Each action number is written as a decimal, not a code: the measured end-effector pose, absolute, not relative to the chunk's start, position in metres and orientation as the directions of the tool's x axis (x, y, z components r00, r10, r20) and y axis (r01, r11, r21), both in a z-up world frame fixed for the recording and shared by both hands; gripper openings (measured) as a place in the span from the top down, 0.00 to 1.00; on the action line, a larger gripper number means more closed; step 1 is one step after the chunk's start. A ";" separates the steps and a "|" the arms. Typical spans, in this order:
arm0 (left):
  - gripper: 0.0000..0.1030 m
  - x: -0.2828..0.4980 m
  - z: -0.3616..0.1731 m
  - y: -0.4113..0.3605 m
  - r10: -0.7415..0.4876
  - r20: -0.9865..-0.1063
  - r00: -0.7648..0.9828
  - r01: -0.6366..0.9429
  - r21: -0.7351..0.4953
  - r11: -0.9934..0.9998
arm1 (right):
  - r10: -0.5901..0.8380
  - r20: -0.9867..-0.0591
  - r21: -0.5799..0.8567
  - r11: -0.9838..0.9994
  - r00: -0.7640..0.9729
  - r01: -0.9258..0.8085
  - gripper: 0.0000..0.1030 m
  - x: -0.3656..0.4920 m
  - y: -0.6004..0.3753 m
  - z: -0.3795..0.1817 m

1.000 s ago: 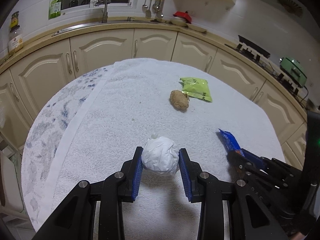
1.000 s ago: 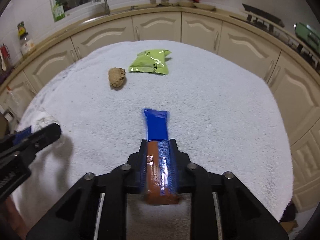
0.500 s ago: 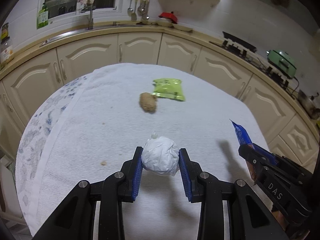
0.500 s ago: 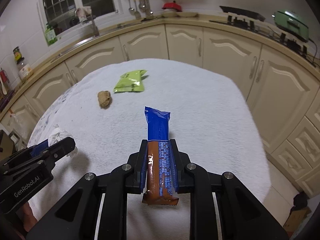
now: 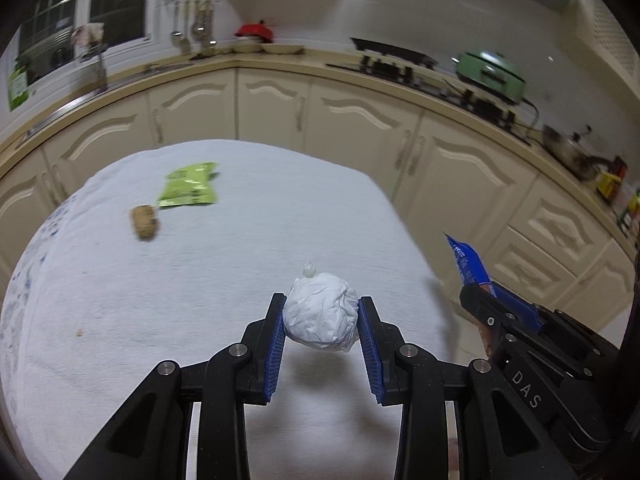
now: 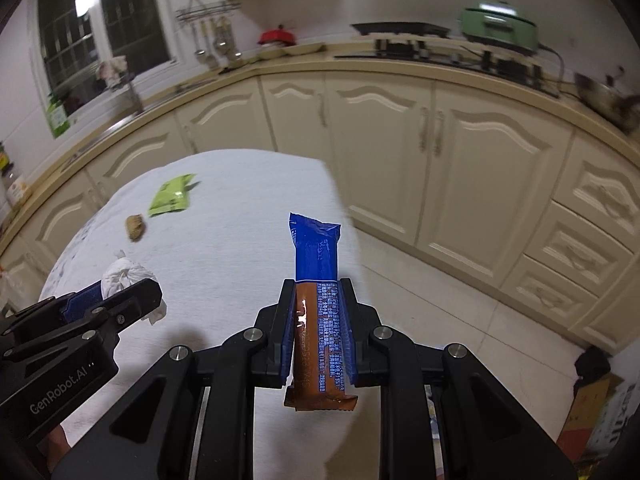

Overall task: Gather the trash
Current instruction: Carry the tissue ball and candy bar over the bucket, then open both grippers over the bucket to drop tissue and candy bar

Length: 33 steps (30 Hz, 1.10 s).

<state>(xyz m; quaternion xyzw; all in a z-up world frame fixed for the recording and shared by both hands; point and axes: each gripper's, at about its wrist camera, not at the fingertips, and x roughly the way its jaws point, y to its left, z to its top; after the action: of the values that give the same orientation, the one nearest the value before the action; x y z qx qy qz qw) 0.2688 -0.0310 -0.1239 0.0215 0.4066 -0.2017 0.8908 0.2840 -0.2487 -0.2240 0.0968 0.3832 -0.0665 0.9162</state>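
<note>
Left gripper [image 5: 320, 320]: clamping the white paper wad [image 5: 321, 316], lifted above the towel-covered table [image 5: 180, 300].
Right gripper [image 6: 316, 320]: pinching the blue-brown snack wrapper [image 6: 316, 280] by its lower half.
Wrapper axis: running along the fingers, blue end pointing forward beyond the tips.
Risk: slick wrapper possibly sliding out; wad possibly rolling free.
Remaining: green packet [image 5: 188, 186] and brown lump [image 5: 145, 222] lying on the table.

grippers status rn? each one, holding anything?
Left gripper: closed on the crumpled white paper ball, lifted off the table.
Right gripper: closed on the blue and brown snack wrapper, also in the air.
</note>
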 end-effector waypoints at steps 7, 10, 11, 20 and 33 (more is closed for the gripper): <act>0.70 0.271 -0.135 -0.099 -0.401 -0.765 0.503 0.478 -0.140 0.867 | -0.125 -0.740 0.145 0.929 0.661 0.339 0.81 0.251 -0.319 -0.237; 0.69 0.276 -0.140 -0.129 -0.413 -0.774 0.479 0.518 -0.130 0.845 | -0.160 -0.753 0.137 0.911 0.638 0.389 0.81 0.238 -0.346 -0.244; 0.69 0.277 -0.142 -0.138 -0.416 -0.779 0.469 0.530 -0.129 0.838 | -0.167 -0.756 0.135 0.906 0.632 0.400 0.81 0.235 -0.352 -0.245; 0.69 0.301 -0.183 -0.226 -0.413 -0.843 0.344 0.634 -0.116 0.765 | -0.276 -0.768 0.125 0.820 0.578 0.558 0.81 0.198 -0.423 -0.258; 0.63 0.335 -0.227 -0.315 -0.369 -0.901 0.229 0.688 -0.118 0.716 | -0.307 -0.802 0.126 0.752 0.512 0.647 0.81 0.175 -0.476 -0.282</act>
<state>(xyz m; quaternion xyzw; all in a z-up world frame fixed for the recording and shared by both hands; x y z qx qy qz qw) 0.3352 -0.3148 -0.2274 0.1544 0.5173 -0.3437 0.7684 0.1753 -0.4762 -0.2822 0.2101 0.4050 -0.2826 0.8438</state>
